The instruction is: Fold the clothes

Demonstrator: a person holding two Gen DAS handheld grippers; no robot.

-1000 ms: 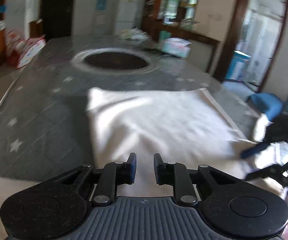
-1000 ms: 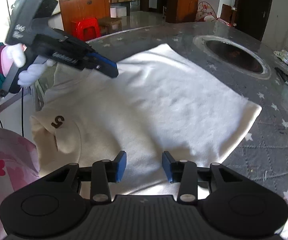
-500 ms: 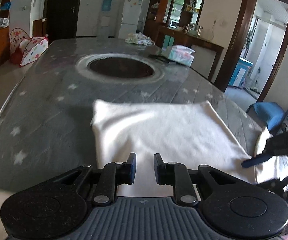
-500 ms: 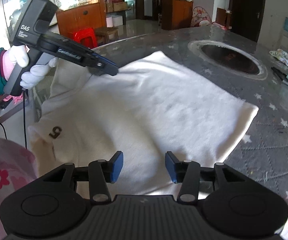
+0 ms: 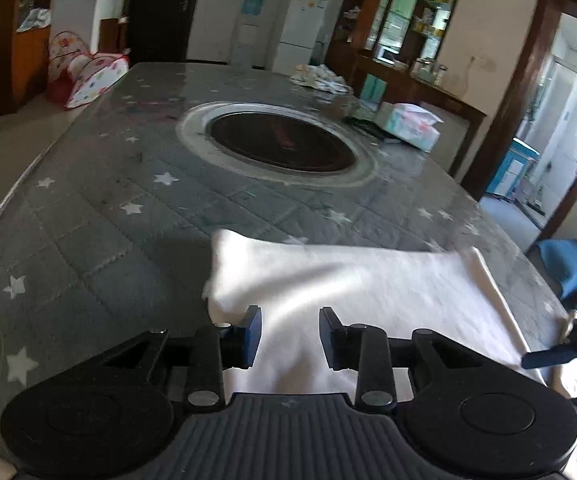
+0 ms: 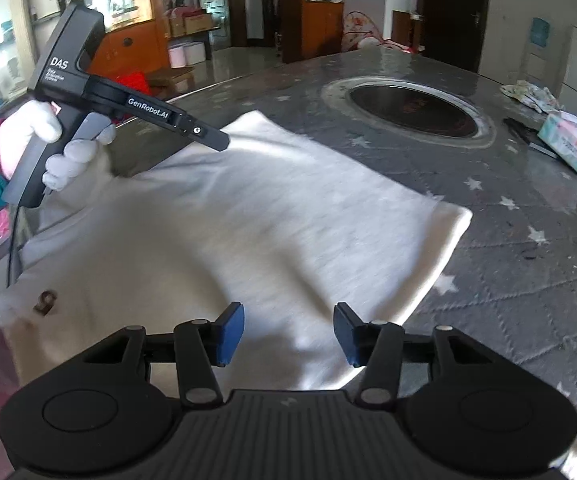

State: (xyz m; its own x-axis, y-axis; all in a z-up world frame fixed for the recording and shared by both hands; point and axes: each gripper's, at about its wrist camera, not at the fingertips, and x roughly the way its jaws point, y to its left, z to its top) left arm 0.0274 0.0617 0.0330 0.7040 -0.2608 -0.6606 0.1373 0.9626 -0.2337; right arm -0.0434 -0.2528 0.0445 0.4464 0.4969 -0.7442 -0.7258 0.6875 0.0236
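The cream cotton sweater (image 6: 248, 232) is lying flat on the grey star-patterned quilted table (image 5: 88, 216), looking unchanged. The left gripper (image 5: 290, 336) and right gripper (image 6: 288, 332) are hovering above it, jaws just widening, holding nothing.

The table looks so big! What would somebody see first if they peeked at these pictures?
Probably the big white garment, spread flat on the near part of the grey star-patterned table, with a brown 5 on it. Next, the dark round hole ringed in pale grey at the table's middle. Both grippers, left and right, hover open over the cloth, their jaws having just been opening with nothing gripped.
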